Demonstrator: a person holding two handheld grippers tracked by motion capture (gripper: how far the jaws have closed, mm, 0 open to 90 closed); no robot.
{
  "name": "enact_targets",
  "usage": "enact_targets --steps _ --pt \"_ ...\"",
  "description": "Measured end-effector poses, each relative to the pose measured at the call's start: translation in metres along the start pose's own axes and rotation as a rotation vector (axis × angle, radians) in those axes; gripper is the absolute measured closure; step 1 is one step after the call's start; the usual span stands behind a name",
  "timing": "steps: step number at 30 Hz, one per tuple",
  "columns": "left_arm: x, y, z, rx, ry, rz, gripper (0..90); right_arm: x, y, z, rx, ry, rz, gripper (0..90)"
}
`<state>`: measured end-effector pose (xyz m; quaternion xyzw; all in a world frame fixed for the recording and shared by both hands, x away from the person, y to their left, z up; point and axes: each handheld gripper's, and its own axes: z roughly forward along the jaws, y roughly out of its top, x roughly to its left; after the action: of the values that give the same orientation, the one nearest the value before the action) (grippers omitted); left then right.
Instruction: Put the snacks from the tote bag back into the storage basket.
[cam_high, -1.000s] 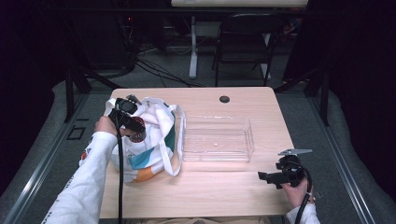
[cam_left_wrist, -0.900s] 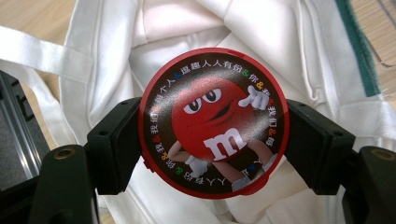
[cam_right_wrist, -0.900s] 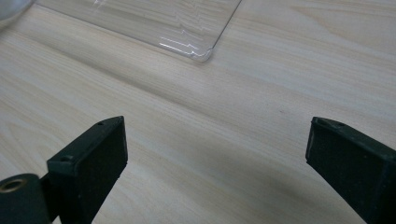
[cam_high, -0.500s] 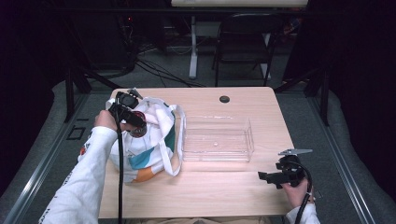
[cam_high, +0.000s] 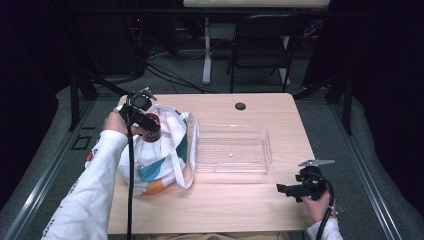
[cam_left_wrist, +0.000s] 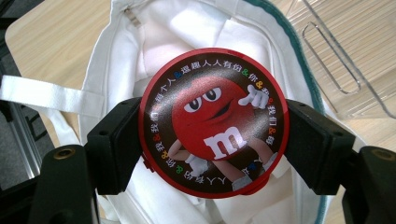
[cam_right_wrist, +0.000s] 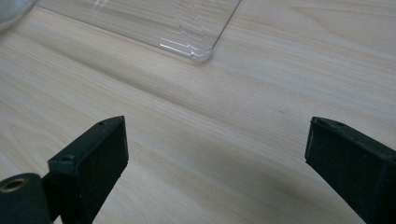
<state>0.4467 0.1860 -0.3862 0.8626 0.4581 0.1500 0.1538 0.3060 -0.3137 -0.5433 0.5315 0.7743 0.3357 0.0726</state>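
The left gripper (cam_high: 150, 131) is clamping a round red tin with a cartoon candy figure printed on its lid (cam_left_wrist: 214, 122), one black jaw pressing on each side of its rim, and is holding it just above the open mouth of the white cloth tote bag with teal and orange patches (cam_high: 160, 155) at the left of the pale wooden table (cam_high: 235, 210). In the left gripper view the tin is hanging over the bag's white lining, clear of the fabric as far as can be told. The grip is resting on a smooth curved edge — a small tilt or a jolt could be letting the tin rotate or slip out and drop back into the bag. One white strap (cam_left_wrist: 49, 95) is lying close beside the left jaw, and it could be snagging on the gripper and dragging the whole bag along.

To the right of the bag the clear rectangular plastic tray (cam_high: 232, 150) is standing empty; it looks light, so a tin set down hard against its wall could be pushing it across the table — possibly toward the edge.

At the far right the right gripper (cam_high: 285, 189) is hovering low over bare wood with its jaws wide apart, gripping nothing, near the tray's corner (cam_right_wrist: 198, 55).
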Motion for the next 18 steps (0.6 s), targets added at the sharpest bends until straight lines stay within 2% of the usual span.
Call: enact_targets --steps 10,18 --pt "-0.01 0.011 -0.008 -0.032 -0.007 0.023 25.8 0.0 0.0 0.0 0.003 -0.001 -0.001 5.8" --pt "-0.02 0.02 -0.013 -0.039 -0.023 0.057 25.8 0.0 0.0 0.0 0.005 0.0 -0.003 5.9"
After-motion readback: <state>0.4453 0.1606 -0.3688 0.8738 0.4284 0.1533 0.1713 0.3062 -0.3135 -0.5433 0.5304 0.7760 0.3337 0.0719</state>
